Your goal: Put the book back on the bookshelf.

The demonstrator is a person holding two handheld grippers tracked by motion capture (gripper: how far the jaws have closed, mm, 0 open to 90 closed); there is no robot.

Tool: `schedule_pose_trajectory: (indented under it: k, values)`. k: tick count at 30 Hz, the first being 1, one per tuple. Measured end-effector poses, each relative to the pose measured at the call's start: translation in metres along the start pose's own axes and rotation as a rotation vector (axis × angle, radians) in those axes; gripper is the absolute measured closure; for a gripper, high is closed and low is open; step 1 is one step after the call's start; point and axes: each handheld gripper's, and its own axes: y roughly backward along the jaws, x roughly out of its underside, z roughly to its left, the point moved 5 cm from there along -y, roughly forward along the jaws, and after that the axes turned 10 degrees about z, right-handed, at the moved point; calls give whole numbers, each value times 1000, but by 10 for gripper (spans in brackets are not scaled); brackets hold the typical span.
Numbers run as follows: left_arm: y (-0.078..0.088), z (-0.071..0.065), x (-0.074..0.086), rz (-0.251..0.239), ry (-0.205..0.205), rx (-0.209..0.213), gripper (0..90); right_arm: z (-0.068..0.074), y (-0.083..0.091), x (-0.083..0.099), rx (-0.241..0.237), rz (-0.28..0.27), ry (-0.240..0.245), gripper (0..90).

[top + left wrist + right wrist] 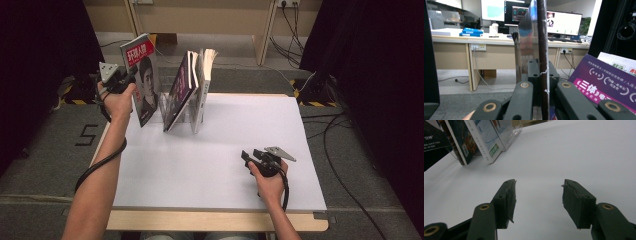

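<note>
Magazines and books, counted: one glossy portrait-cover magazine [143, 80], held upright and clear of the white counter [225, 165] near its far left corner, clamped edge-on by the left hand-held gripper [125, 80]. Two more books lean in the clear acrylic rack [192, 112] at the far edge: one purple-covered book [179, 90], one white-covered book [205, 82]. Right hand-held gripper [248, 159] rests near the near right corner, jaws spread, empty.

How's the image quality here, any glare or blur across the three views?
High view: evenly lit, dark curtains at both sides. Left gripper view: the clamped magazine shows glare on its glossy cover and is soft close up. Right gripper view: jaws sharp, books slightly blurred.
</note>
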Motion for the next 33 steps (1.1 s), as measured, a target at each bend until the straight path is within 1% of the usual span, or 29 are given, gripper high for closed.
schedule_pose_trajectory:
  k: [2, 3, 4, 6, 8, 10, 11, 12, 13, 14, 16, 18, 20, 21, 23, 25, 28, 30, 33]
  values:
    - [-2, 0, -2, -4, -21, -4, 864, 0, 0, 0, -1, -1, 0, 446]
    - [-2, 0, -2, -5, -24, -5, 864, 0, 0, 0, -1, -2, 0, 446]
    - [-2, 1, -1, -9, -19, -7, 864, 0, 0, 0, -1, -2, 0, 446]
    - [-2, 3, 2, -10, -22, -13, 864, -1, 1, 0, 0, -1, -4, 446]
    - [-2, 5, 8, 0, -21, -18, 864, -2, 1, 0, 3, -3, 3, 446]
    - [-1, 7, 15, 18, -19, -22, 863, -1, 1, 0, 0, -1, -4, 446]
    - [-1, 8, 19, 24, -22, -25, 863, -1, 0, 0, 3, 0, 4, 446]
    - [-1, 8, 22, 25, -27, -25, 863, -1, 0, 0, 1, -1, 3, 446]
    - [0, 8, 25, 29, -26, -21, 862, 0, 0, 0, 1, 0, 2, 446]
    - [1, 8, 29, 33, -15, -10, 862, 0, 0, 0, 0, 0, 3, 446]
    - [3, 8, 35, 38, -14, -2, 861, 1, 0, 0, -1, 0, 1, 446]
    - [6, 8, 39, 35, 9, 9, 860, 1, 0, 0, 1, 1, 2, 446]
    - [8, 9, 42, 40, 44, 20, 856, 1, 0, 0, 0, 1, 1, 445]
    - [9, 9, 43, 44, 61, 28, 854, 1, 0, 0, 0, 1, 3, 445]
    - [10, 11, 45, 58, 92, 31, 847, 2, 0, 0, -1, 3, 4, 445]
    - [9, 12, 45, 71, 123, 39, 843, 2, -1, 1, -2, 5, 6, 445]
    - [7, 14, 43, 89, 162, 39, 838, 4, -1, 1, -6, 10, -1, 444]
    - [6, 15, 42, 104, 199, 41, 838, 4, -1, 1, -8, 9, -2, 444]
    - [5, 15, 40, 123, 221, 48, 839, 2, -2, 1, -8, 14, -7, 444]
